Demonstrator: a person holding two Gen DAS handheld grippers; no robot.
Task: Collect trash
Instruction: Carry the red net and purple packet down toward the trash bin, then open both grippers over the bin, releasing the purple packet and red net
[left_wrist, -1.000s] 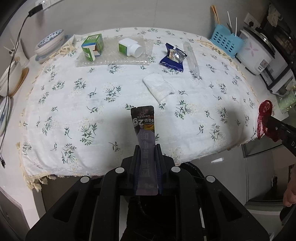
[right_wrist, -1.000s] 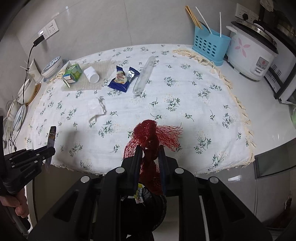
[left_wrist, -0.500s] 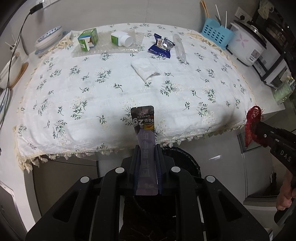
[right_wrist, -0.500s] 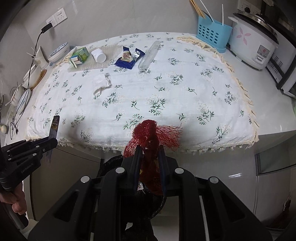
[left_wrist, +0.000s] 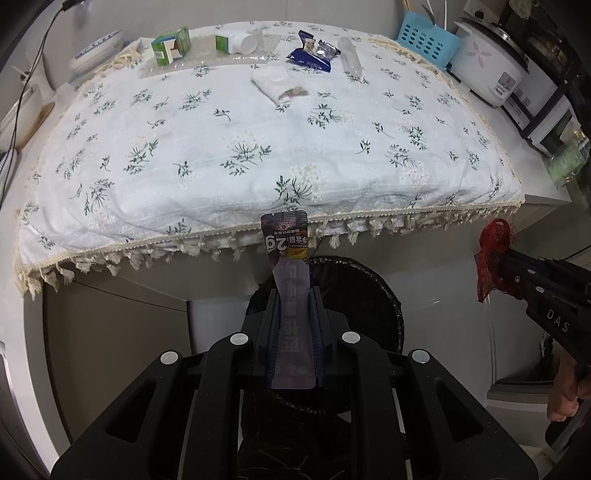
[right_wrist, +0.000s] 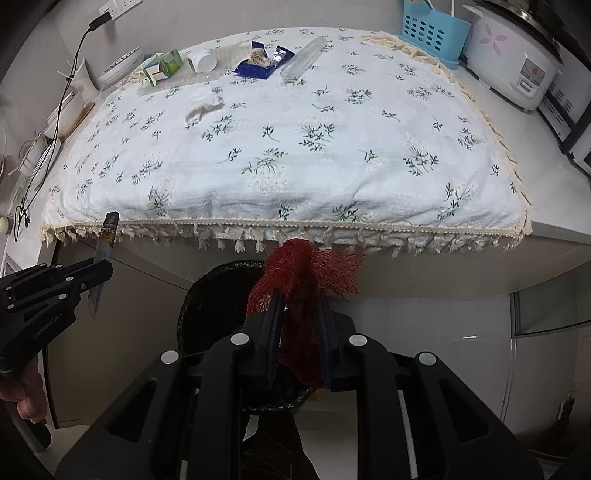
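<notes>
My left gripper is shut on a purple sachet wrapper, held above the black trash bin below the table's front edge. My right gripper is shut on a red mesh net, also over the bin. Each gripper shows in the other's view: the right one and the left one. On the far side of the table lie a blue snack wrapper, a clear plastic bottle, a white pill bottle, a green carton and a crumpled tissue.
The floral tablecloth has a fringe hanging over the front edge. A blue utensil basket and a rice cooker stand at the back right. Bowls and cables are at the left.
Both grippers have drawn back from over the table and lowered below its front edge, still holding the wrapper and the net. The trash bin has come into view beneath them.
</notes>
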